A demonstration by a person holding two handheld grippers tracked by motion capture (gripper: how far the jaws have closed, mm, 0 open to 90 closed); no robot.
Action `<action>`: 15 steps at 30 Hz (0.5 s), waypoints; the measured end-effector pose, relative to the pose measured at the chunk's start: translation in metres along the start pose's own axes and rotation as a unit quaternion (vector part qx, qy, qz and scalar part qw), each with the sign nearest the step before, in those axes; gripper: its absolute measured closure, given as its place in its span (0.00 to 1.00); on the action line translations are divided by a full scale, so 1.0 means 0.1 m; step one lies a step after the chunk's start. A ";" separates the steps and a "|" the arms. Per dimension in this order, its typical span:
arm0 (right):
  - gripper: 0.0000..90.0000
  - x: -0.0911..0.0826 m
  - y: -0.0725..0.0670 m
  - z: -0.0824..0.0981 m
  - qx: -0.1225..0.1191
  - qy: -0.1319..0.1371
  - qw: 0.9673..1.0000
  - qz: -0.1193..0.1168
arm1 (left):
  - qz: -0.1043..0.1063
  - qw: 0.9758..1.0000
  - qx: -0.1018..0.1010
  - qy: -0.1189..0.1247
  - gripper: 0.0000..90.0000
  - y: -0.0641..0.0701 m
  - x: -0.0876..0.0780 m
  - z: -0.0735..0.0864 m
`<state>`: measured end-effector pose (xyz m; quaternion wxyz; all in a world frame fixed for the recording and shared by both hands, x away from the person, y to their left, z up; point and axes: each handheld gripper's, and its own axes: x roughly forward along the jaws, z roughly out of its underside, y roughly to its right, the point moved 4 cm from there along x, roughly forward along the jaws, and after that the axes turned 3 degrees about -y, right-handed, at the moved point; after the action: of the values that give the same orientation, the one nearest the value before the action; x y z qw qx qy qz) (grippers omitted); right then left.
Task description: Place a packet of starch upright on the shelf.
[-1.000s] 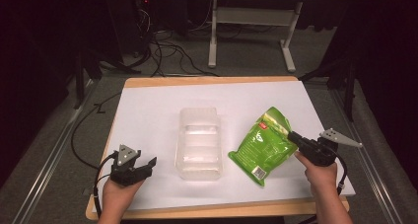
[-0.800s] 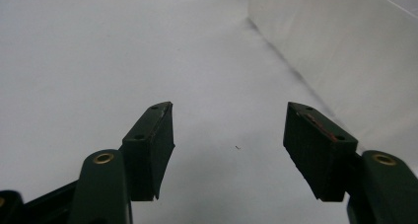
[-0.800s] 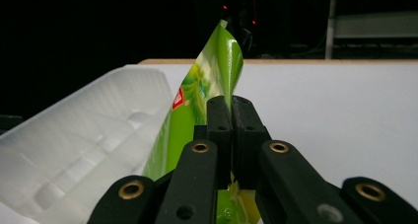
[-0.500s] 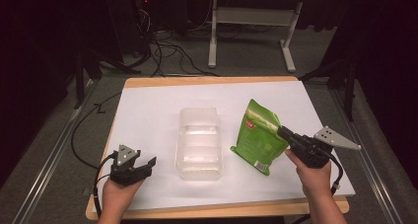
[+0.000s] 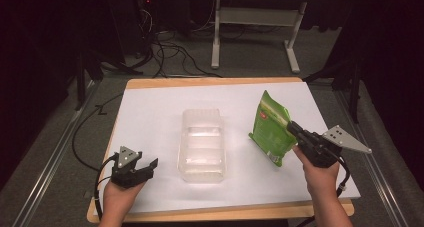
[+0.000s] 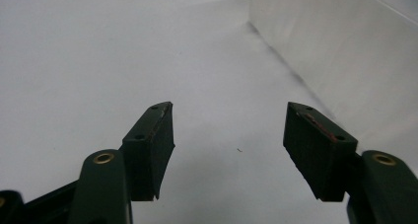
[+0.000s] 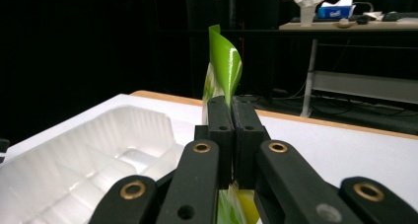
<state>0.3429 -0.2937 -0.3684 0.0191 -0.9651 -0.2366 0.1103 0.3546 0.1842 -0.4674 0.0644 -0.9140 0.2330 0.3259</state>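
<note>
Green snack pouch has come up off the table since a moment ago: it lay flat right of the clear plastic tray, and now hangs upright there, pinched by the right gripper. That probably readies it for the tray. Left gripper rests left of the tray, jaws apart, empty.

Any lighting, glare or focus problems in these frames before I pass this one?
High view: the white table cover is brightly lit, the room around it nearly black, and the clear tray looks washed out. Left gripper view: the left tool is sharp, the tray wall soft and pale. Right gripper view: glare streaks the green bag pinched in the right tool; the background is dark.
</note>
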 end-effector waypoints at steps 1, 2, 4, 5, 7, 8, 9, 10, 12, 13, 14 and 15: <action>1.00 -0.01 0.00 0.00 0.003 0.001 1.000 0.001 | 0.000 1.000 0.000 0.000 0.41 0.00 0.00 0.00; 1.00 -0.01 0.01 0.02 0.003 -0.003 1.000 0.002 | 0.000 1.000 0.001 0.001 0.41 0.01 0.00 0.00; 1.00 0.01 0.03 0.06 0.004 -0.015 1.000 0.006 | 0.000 1.000 0.002 -0.002 0.41 0.01 0.01 0.00; 1.00 0.02 0.03 0.09 0.001 -0.023 1.000 0.008 | 0.001 1.000 0.002 -0.003 0.41 0.01 0.01 0.00; 0.99 0.02 0.06 0.13 0.009 -0.024 1.000 0.006 | 0.001 1.000 0.003 -0.003 0.41 0.02 0.01 0.00; 0.99 0.02 0.07 0.13 0.010 -0.023 1.000 0.006 | 0.002 1.000 0.003 -0.002 0.41 0.02 0.01 0.00; 0.99 0.01 0.07 0.14 0.013 -0.024 1.000 0.006 | 0.002 1.000 0.003 -0.001 0.41 0.02 0.01 0.00; 0.99 0.01 0.07 0.14 0.012 -0.023 1.000 0.006 | 0.002 1.000 0.002 -0.001 0.41 0.02 0.01 0.00; 0.99 0.00 0.07 0.15 0.008 -0.023 1.000 0.006 | 0.004 1.000 0.001 0.001 0.41 0.03 0.00 -0.01; 0.99 0.01 0.06 0.14 0.008 -0.024 1.000 0.004 | 0.007 1.000 -0.001 0.007 0.41 0.04 0.00 -0.01; 0.99 0.01 0.06 0.15 0.006 -0.025 1.000 0.003 | 0.013 1.000 -0.002 0.014 0.41 0.06 -0.02 -0.02; 0.99 0.01 0.05 0.15 0.006 -0.024 1.000 0.003 | 0.018 1.000 0.002 0.017 0.41 0.09 -0.03 -0.03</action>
<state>0.3424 -0.2976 -0.3832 0.0186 -0.9628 -0.2333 0.1351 0.3507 0.1766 -0.4627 0.0559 -0.9150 0.2512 0.3109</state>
